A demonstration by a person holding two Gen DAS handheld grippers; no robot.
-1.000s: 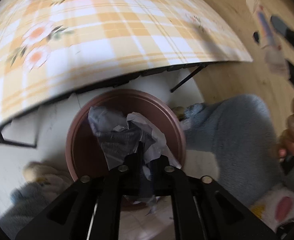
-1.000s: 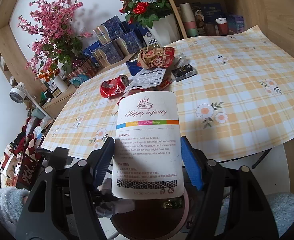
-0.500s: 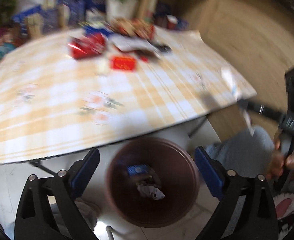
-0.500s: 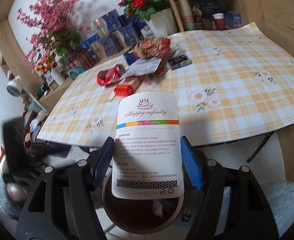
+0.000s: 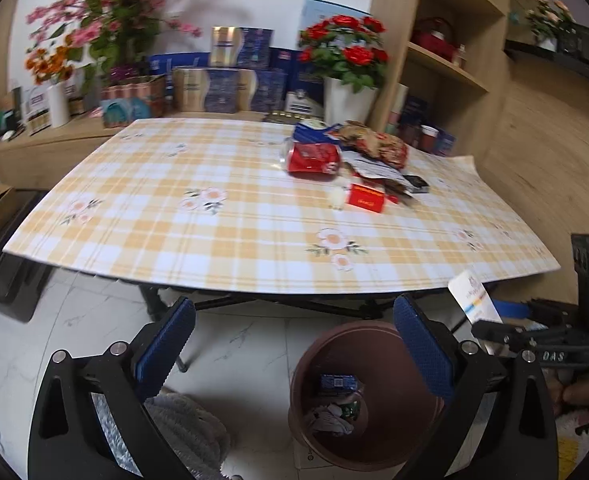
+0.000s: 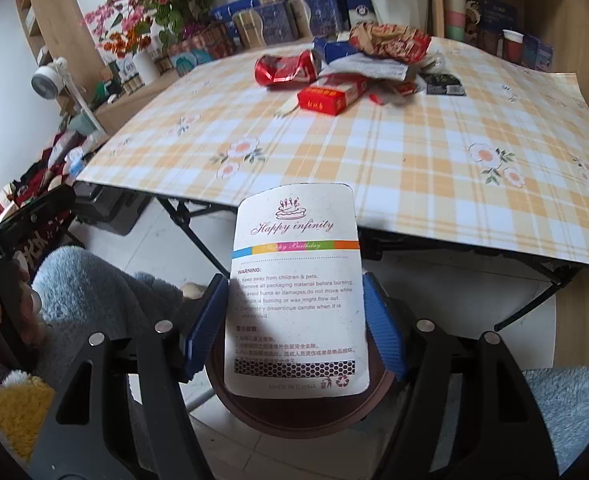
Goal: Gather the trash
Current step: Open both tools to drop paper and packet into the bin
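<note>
Red roses (image 5: pixel 344 46), checked tablecloth (image 5: pixel 214 236)

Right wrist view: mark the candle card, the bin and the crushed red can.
candle card (image 6: pixel 294 292), right wrist view, middle of its printed face
bin (image 6: pixel 294 416), right wrist view, near rim below the card
crushed red can (image 6: pixel 286 69), right wrist view, middle of its dented side

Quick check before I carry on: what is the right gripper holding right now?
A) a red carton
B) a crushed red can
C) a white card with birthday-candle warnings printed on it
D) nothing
C: the right gripper has its blue pads closed on the white card, above the brown bin; the crushed red can and the red carton lie on the table.
</note>
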